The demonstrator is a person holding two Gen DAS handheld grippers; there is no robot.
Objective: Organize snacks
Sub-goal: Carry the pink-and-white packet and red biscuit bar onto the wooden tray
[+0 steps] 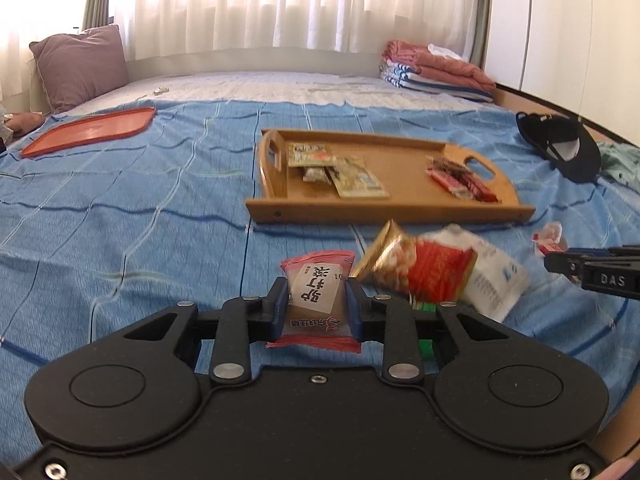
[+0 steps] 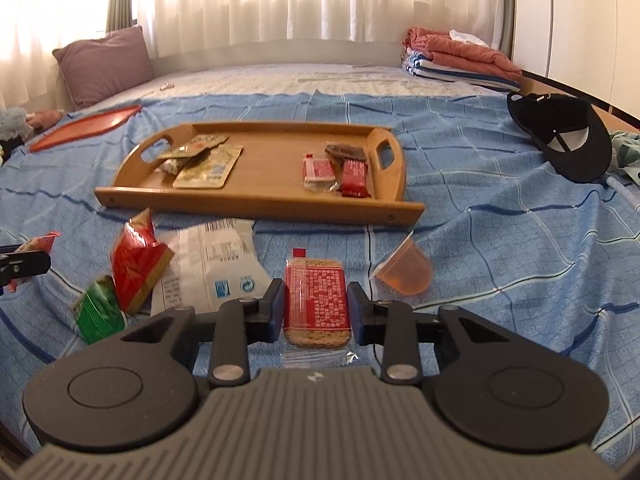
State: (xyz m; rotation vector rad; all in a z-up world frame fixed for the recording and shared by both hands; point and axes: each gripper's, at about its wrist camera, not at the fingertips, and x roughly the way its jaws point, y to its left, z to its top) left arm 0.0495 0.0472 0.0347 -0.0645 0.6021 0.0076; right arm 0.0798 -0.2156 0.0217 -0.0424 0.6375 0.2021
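A wooden tray lies on the blue bedspread, with yellowish packets at its left end and red packets at its right end. My left gripper is shut on a pink-wrapped snack bar. My right gripper has its fingers against the sides of a red-labelled cracker pack that lies on the bedspread. Between the grippers lie a red-and-gold bag, a white packet and a green packet. An orange jelly cup lies right of the right gripper.
A red lid or flat tray lies at the far left. A black cap sits at the right. Folded blankets and a purple pillow are at the far end of the bed.
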